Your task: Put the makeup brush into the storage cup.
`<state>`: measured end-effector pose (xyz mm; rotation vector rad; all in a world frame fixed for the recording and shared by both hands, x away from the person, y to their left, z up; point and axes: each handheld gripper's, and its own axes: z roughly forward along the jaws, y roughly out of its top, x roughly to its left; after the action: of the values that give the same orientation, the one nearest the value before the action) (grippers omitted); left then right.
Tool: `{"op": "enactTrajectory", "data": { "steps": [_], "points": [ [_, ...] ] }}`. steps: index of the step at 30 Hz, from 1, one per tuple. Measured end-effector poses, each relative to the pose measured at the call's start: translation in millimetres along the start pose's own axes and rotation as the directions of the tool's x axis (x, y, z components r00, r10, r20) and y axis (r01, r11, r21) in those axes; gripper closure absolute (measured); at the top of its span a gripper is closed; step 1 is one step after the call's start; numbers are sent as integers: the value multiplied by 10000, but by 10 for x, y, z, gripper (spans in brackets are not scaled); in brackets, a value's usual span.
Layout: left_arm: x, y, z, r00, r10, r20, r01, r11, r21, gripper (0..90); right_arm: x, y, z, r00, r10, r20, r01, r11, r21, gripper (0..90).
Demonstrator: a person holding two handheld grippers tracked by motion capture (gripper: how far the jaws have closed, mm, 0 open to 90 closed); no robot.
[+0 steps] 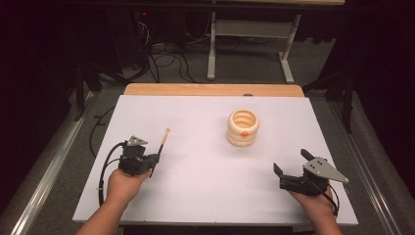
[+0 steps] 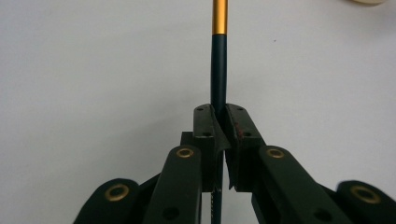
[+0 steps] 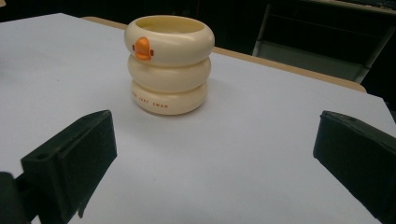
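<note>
Standing on the white table [image 1: 195, 196], the cream ringed cup [image 1: 243, 128] waits well right of the left gripper [image 1: 155, 161], clamped on a pencil [image 1: 163, 139]; the right gripper [image 1: 289, 164] gapes wide, empty. A loosely pinched pencil could pivot and miss the cup's mouth.

We are seeing the white table [image 1: 195, 196] lit brightly and evenly from above, while the room behind it is staying nearly black. In the high view the picture is looking soft and a little grainy. Ahead of the right gripper [image 3: 215, 154] the cream cup [image 3: 169, 65] is casting a weak shadow to its right, and its rim is shining gently. The near jaws are looking blurred at the bottom corners. Beyond the left gripper [image 2: 219, 126] the pencil [image 2: 219, 56] is showing a bright glare on its gold band, and the lower links are going out of focus.
</note>
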<state>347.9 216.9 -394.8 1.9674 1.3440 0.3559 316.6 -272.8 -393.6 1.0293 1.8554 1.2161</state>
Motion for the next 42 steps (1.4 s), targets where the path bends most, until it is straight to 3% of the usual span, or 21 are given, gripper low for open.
{"op": "enactTrajectory", "data": {
  "steps": [6, 14, 17, 23, 25, 29, 32, 39, 40, 42],
  "points": [
    [15, -71, 17, 9995, -195, 230, 214, 9960, -870, 840, 7, -3, 5, 10000, -6, 44, 6, 10000, 28, 9],
    [28, -160, 51, 9988, -239, 431, 304, 9871, -1570, 839, 21, -3, 29, 9999, -125, 39, 124, 9999, 57, 9],
    [43, -200, 48, 9984, -242, 520, 336, 9814, -1891, 839, 27, -6, 34, 9998, -164, 68, 164, 9998, 64, 9],
    [41, -267, 19, 9953, -254, 934, 505, 9595, -2771, 839, 22, -12, 37, 9999, -135, -6, 135, 9999, -2, 9],
    [43, -272, 12, 9954, -230, 930, 489, 9568, -2866, 839, 21, -15, 41, 9998, -174, -16, 174, 9998, -9, 9],
    [85, -320, 9, 9912, -641, 1156, 976, 9447, -3132, 839, 28, -25, 48, 9999, -105, 3, 105, 9999, 93, 9],
    [98, -345, 7, 9928, -518, 1076, 840, 9433, -3211, 839, 31, -22, 51, 9998, -173, -19, 173, 9998, 52, 9],
    [95, -357, -24, 9934, -368, 1086, 738, 9301, -3599, 839, 40, -24, 55, 9999, -112, -33, 112, 9999, 97, 9],
    [88, -356, -32, 9933, -340, 1105, 732, 9246, -3739, 839, 29, -24, 54, 9998, -193, -65, 193, 9998, 53, 9],
    [84, -357, -38, 9933, -342, 1108, 745, 9207, -3831, 838, 29, -24, 51, 9998, -172, -59, 172, 9998, 46, 9]
  ]
}}
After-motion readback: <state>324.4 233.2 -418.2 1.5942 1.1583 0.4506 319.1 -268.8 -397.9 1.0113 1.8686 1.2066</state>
